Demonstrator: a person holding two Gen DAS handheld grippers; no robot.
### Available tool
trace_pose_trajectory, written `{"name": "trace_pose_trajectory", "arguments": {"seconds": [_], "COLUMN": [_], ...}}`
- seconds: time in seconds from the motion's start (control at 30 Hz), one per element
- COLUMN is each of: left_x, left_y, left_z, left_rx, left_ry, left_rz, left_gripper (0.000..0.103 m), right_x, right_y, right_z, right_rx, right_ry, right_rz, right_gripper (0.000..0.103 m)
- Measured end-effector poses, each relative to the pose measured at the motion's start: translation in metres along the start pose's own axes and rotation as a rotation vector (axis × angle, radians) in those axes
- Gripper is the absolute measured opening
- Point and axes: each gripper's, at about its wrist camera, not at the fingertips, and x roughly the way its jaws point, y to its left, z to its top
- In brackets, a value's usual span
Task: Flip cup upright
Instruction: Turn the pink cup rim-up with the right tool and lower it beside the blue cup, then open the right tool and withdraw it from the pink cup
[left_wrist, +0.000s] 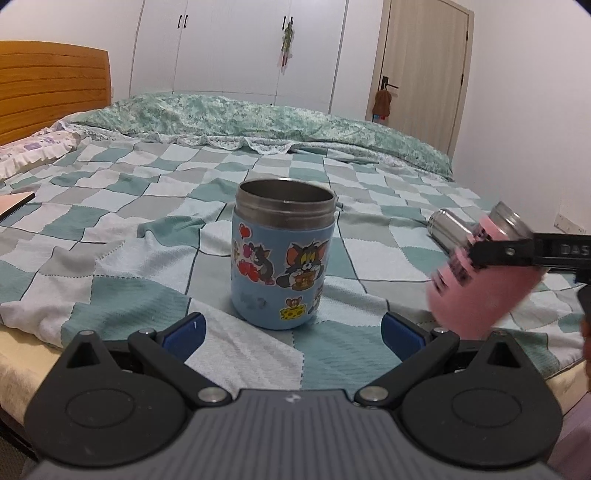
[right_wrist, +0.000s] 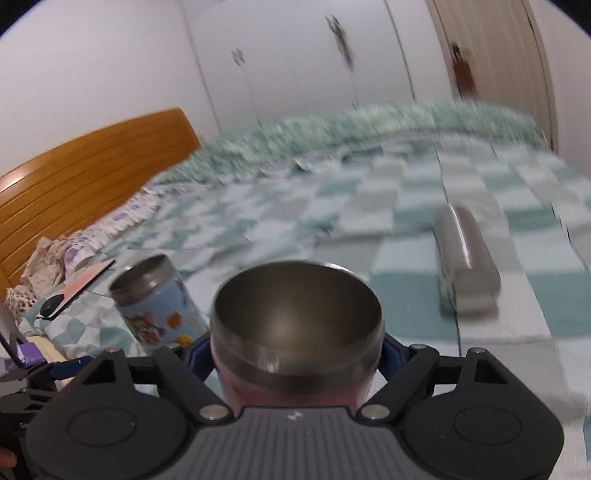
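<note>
A blue cartoon-sticker cup (left_wrist: 282, 254) stands upright on the checked bed cover, its steel mouth up; it also shows in the right wrist view (right_wrist: 159, 310). My left gripper (left_wrist: 291, 332) is open and empty just in front of it, apart from it. My right gripper (right_wrist: 297, 354) is shut on a pink cup (right_wrist: 295, 325) with a steel rim, mouth facing forward and up. In the left wrist view the pink cup (left_wrist: 480, 273) hangs tilted above the bed at the right, held by the right gripper's fingers (left_wrist: 502, 253).
A steel flask (right_wrist: 465, 266) lies on its side on the cover to the right, also in the left wrist view (left_wrist: 448, 227). A flat pink-and-black object (right_wrist: 79, 288) lies at the left. Wooden headboard (left_wrist: 51, 88) at left, wardrobe and door behind.
</note>
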Motion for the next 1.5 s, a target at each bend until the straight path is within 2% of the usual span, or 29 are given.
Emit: {"name": "trace_pose_trajectory", "arguments": {"seconds": [0.13,0.3,0.47,0.57,0.63,0.77,0.8,0.83,0.87,0.9,1.13,1.3,1.5], "left_x": [-0.004,-0.006,-0.006,-0.008,-0.01,-0.018,-0.021,-0.024,-0.027,-0.031,-0.058,-0.066,-0.066], "left_y": [-0.001,0.004,0.012,0.016,0.018,0.014,0.012,0.009,0.006,0.004,-0.021,-0.039,-0.064], "left_z": [0.002,0.003,0.002,0.0,0.0,0.001,0.001,0.001,0.001,0.001,-0.012,-0.031,-0.061], "left_rx": [-0.005,-0.017,-0.031,-0.037,-0.039,-0.037,-0.033,-0.025,-0.016,-0.008,0.017,0.031,0.08], "left_ry": [-0.019,-0.036,-0.037,-0.042,-0.045,-0.069,-0.078,-0.09,-0.1,-0.112,-0.222,-0.25,-0.261], "left_rz": [0.01,0.037,0.063,0.073,0.08,0.084,0.089,0.095,0.1,0.1,0.121,0.094,0.097], "left_gripper": [0.103,0.103,0.103,0.103,0.103,0.103,0.103,0.103,0.103,0.103,0.103,0.103,0.103], "right_x": [0.009,0.035,0.069,0.091,0.087,0.083,0.081,0.077,0.072,0.061,-0.025,-0.09,-0.149], "right_y": [0.023,0.054,0.087,0.089,0.091,0.091,0.09,0.087,0.084,0.081,0.04,0.002,-0.033], "right_z": [0.009,0.023,0.015,-0.003,-0.013,-0.014,-0.014,-0.013,-0.012,-0.013,-0.032,-0.061,-0.107], "right_rx": [-0.082,-0.172,-0.289,-0.307,-0.329,-0.334,-0.332,-0.324,-0.314,-0.306,-0.295,-0.305,-0.364], "right_ry": [-0.081,-0.123,-0.083,-0.043,-0.095,-0.092,-0.087,-0.086,-0.093,-0.116,-0.229,-0.306,-0.354], "right_rz": [0.002,0.006,-0.043,-0.076,-0.07,-0.07,-0.066,-0.051,-0.037,-0.02,0.01,-0.035,-0.154], "right_gripper": [0.084,0.083,0.083,0.083,0.083,0.084,0.088,0.092,0.1,0.103,0.103,0.103,0.103]}}
